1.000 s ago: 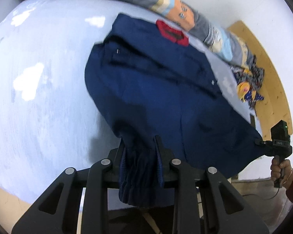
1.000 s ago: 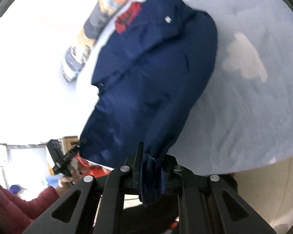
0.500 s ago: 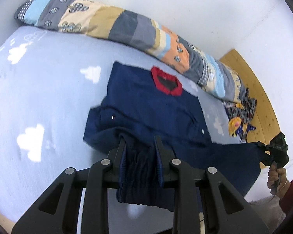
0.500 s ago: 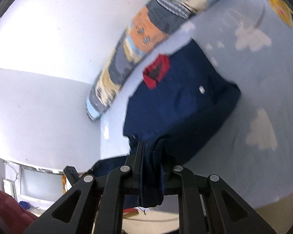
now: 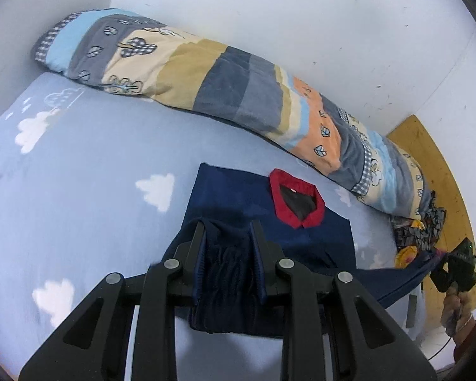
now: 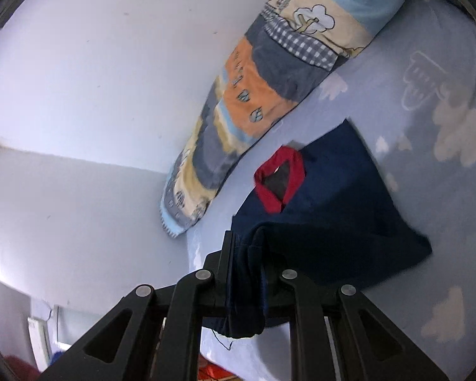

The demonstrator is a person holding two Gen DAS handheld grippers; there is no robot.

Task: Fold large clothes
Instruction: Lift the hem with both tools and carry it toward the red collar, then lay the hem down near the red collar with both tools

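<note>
A navy sweatshirt (image 5: 231,197) with a red collar (image 5: 296,212) lies on the light blue bed, collar toward the rolled quilt. My left gripper (image 5: 228,231) is shut on a bunched, ribbed part of its hem. The lower edge stretches right to my right gripper (image 5: 453,270), seen held in a hand at the far right edge. In the right wrist view, the right gripper (image 6: 247,241) is shut on another bunch of the navy sweatshirt (image 6: 333,197), with the red collar (image 6: 279,177) just beyond. The lifted fabric is doubled over the flat upper half.
A long striped quilt roll (image 5: 225,85) lies along the white wall behind the sweatshirt. A pile of patterned clothes (image 5: 419,225) sits at the bed's right end by a wooden board (image 5: 434,165). The cloud-print sheet (image 5: 79,171) spreads to the left.
Both grippers have carried the sweatshirt's lower hem up and toward the collar. The garment, spread long a second ago, now lies folded over itself with far less of its length showing.
</note>
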